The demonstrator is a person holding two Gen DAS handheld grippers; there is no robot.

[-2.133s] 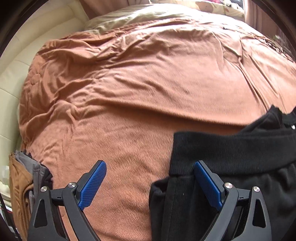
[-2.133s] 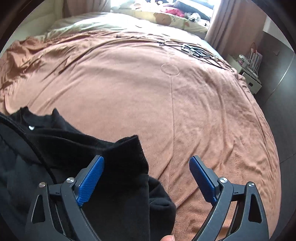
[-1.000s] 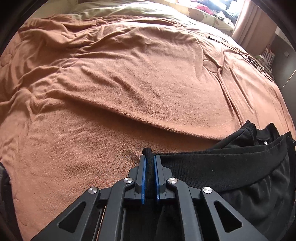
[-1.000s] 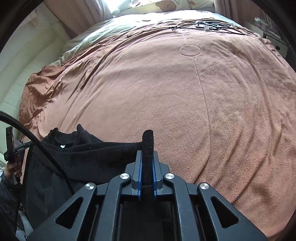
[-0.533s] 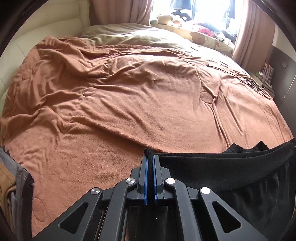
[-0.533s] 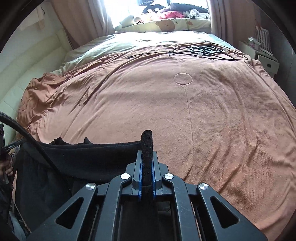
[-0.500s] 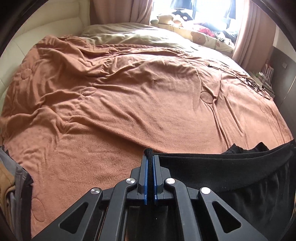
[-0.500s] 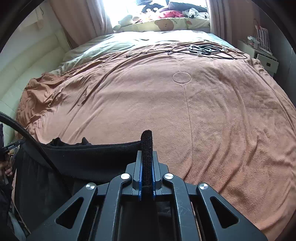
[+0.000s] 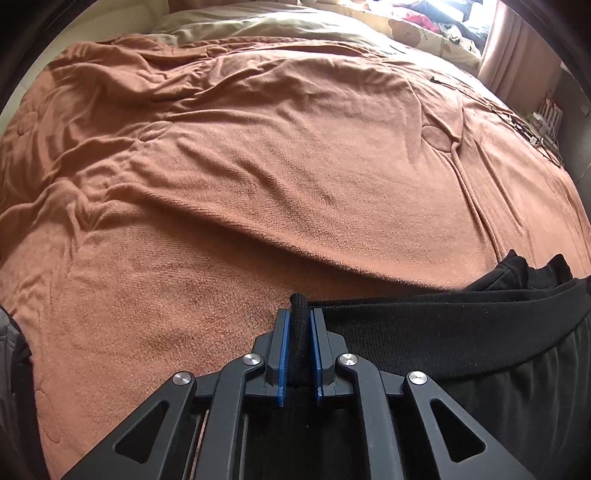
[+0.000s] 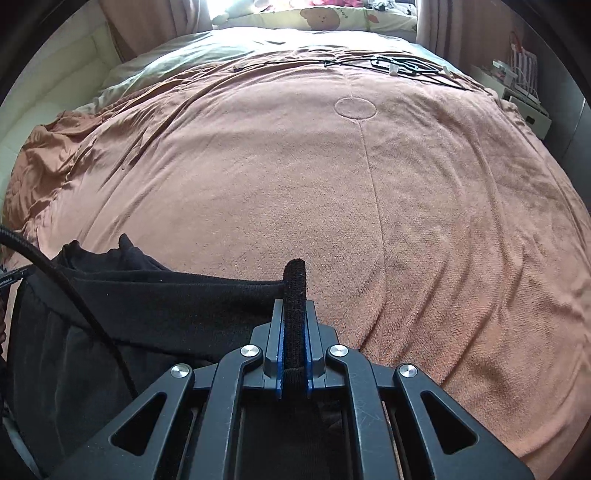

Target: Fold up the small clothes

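A black garment with a ribbed waistband (image 9: 443, 332) hangs stretched between my two grippers over the brown blanket (image 9: 258, 166). My left gripper (image 9: 299, 317) is shut on the waistband's left end. My right gripper (image 10: 294, 306) is shut on the waistband's right end (image 10: 294, 280), and the rest of the black garment (image 10: 147, 295) trails to the left. The garment's lower part is hidden below both views.
The brown blanket (image 10: 369, 203) covers a wide bed, wrinkled on the left side. Black cables (image 10: 399, 64) lie at the far right edge. Pale bedding and pillows (image 10: 332, 18) sit at the head. A shelf (image 10: 524, 96) stands right of the bed. Folded clothes (image 9: 11, 350) lie at the left.
Both grippers stay shut on the waistband. They have come lower and closer to the blanket, and the views tilt down so less of the window and curtains shows.
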